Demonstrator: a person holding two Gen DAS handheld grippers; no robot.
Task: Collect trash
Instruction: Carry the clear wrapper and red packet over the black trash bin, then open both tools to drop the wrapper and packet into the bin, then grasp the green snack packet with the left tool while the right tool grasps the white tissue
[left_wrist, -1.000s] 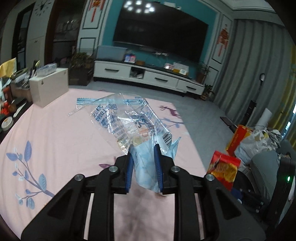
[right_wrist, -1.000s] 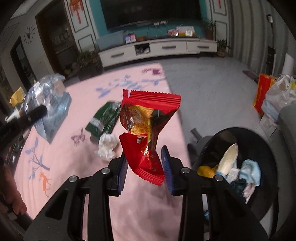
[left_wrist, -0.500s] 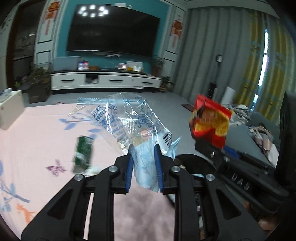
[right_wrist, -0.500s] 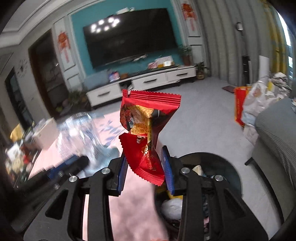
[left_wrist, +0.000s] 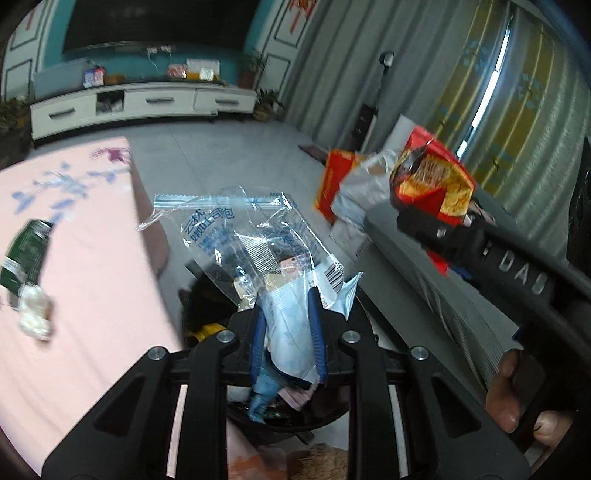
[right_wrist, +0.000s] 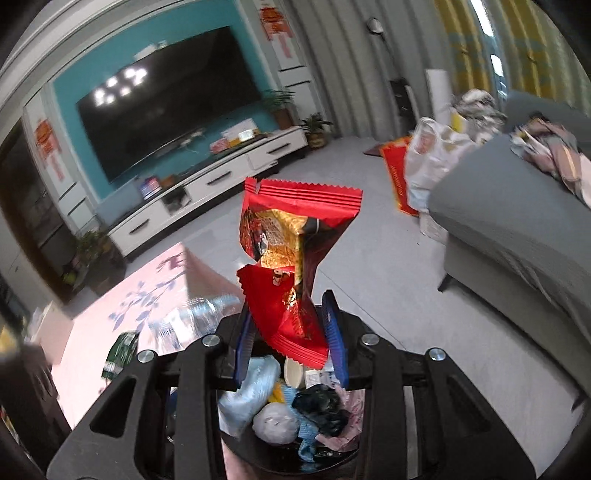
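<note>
Clear wrapper: I see the clear wrapper (left_wrist: 240, 236) at centre frame of my left view, crinkled see-through film with blue print, a barcode patch and a white paper-like lower part.
Left tongs: my left tongs (left_wrist: 286, 328) are clamped on the clear wrapper's lower end, its film standing up above the blue pads.
Red wrapper: the red wrapper (right_wrist: 295, 258) fills the middle of my right view, glossy red with a zigzag top seal, gold and dark print, folded over on itself.
Right tongs: my right tongs (right_wrist: 291, 341) are clamped on the red wrapper's lower part; in the left view they show at the right, with a hand (left_wrist: 517, 398) behind them.
Bin: the black bin (right_wrist: 236, 448) sits at the bottom of both views, directly under both wrappers (neither is touching it, as far as I can tell).
Bin contents: a pale blue bag, a white knotted bag, dark and pink crumpled bits, something yellow.
Counter: the pink counter (left_wrist: 92, 295) is at the left, carrying a green packet (left_wrist: 24, 254) and a white crumpled wad (left_wrist: 35, 312) just below it.
</note>
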